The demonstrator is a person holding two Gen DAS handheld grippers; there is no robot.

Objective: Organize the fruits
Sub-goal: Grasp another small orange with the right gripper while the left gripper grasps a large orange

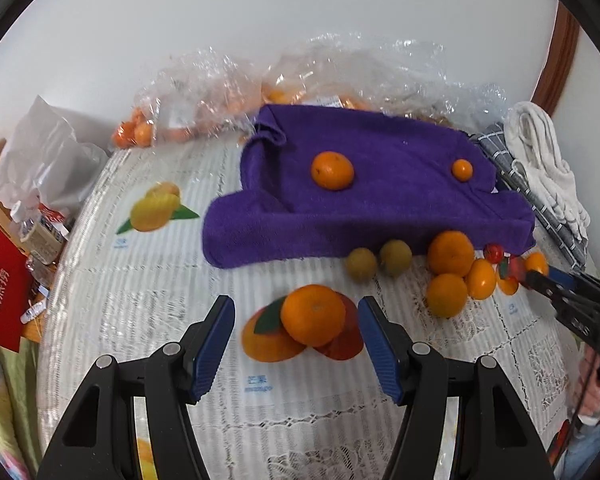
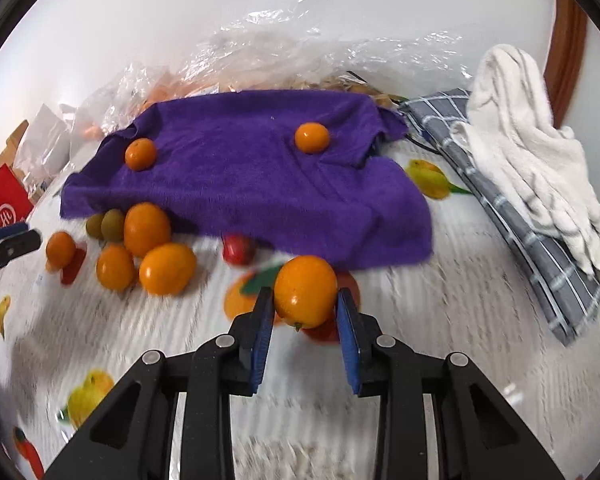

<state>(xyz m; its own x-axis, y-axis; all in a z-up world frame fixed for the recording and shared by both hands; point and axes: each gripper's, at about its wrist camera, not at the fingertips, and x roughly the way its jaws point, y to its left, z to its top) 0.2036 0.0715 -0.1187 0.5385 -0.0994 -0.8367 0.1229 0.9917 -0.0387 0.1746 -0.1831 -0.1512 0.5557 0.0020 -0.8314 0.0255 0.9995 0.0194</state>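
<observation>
1. Right gripper [image 2: 305, 312]: jaws narrowed onto a small orange fruit [image 2: 305, 291], one blue pad on each flank. It looks lifted clear of the cloth-covered table [image 2: 440, 312], though the blur leaves this uncertain.

2. Left gripper [image 1: 296, 320]: jaws wide and empty, flanking a mandarin [image 1: 313, 314] that rests on a printed fruit picture of the table cover; the fingers do not touch it. Judged to be lining up for a grasp.

3. Purple towel [image 2: 240, 184]: spread ahead of both jaw pairs, bearing two lone mandarins, one [image 1: 332, 170] dead ahead of the left jaws, one [image 1: 461, 169] further right. Probably the sorting surface, with fruit spaced apart on it.

4. Loose pile [image 2: 144, 248]: oranges, two greenish fruits [image 1: 378, 261] and a red fruit [image 2: 238, 249], ahead and left of the right jaws, along the towel's near edge. Judged unsorted stock.

5. Clear plastic bags [image 1: 204, 92]: beyond the towel, holding more orange fruit.

6. Folded cloths [image 2: 532, 184]: far right of the right jaws, apparently set aside.
</observation>
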